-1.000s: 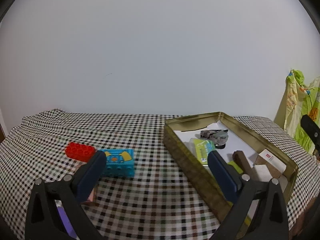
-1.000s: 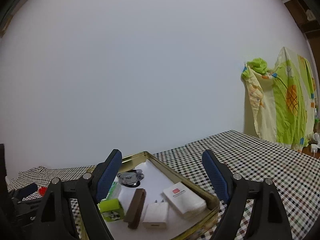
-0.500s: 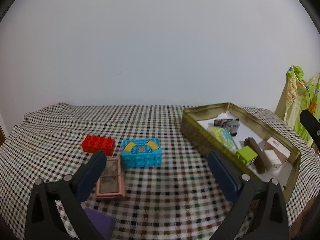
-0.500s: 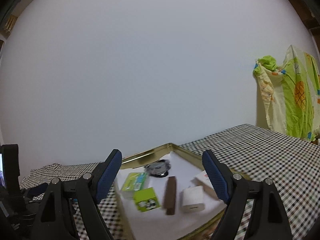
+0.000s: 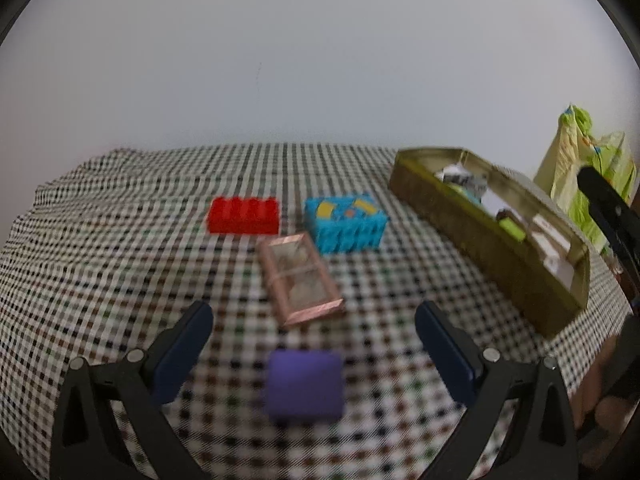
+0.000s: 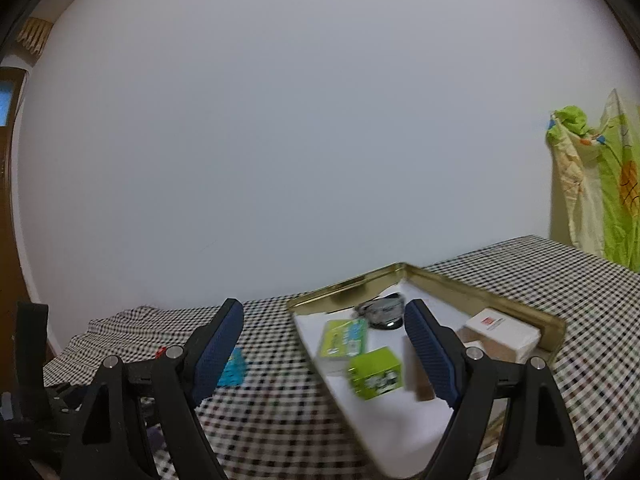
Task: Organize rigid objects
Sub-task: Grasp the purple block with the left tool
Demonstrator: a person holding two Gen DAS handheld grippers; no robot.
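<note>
In the left wrist view my left gripper [image 5: 314, 344] is open and empty above the checked cloth. A purple block [image 5: 305, 384] lies between its fingers, a pink framed box [image 5: 300, 284] just beyond, then a red brick [image 5: 244, 215] and a blue brick [image 5: 345, 224]. A gold tin tray [image 5: 480, 248] holding several items lies at the right. In the right wrist view my right gripper [image 6: 324, 352] is open and empty over the tray's [image 6: 480, 292] left rim, above a green cube [image 6: 376, 372] and a green packet [image 6: 344, 338].
A white box [image 6: 500, 330], a brown bar [image 6: 416, 372] and a dark round object [image 6: 382, 312] also lie in the tray. A green and yellow cloth [image 6: 600, 184] hangs at the right. A plain wall stands behind the table. The blue brick [image 6: 233, 366] shows left of the tray.
My left gripper has pulled back and swung left, so the purple block and pink box now lie between its fingers. My right gripper has swung left over the tray's left rim.
</note>
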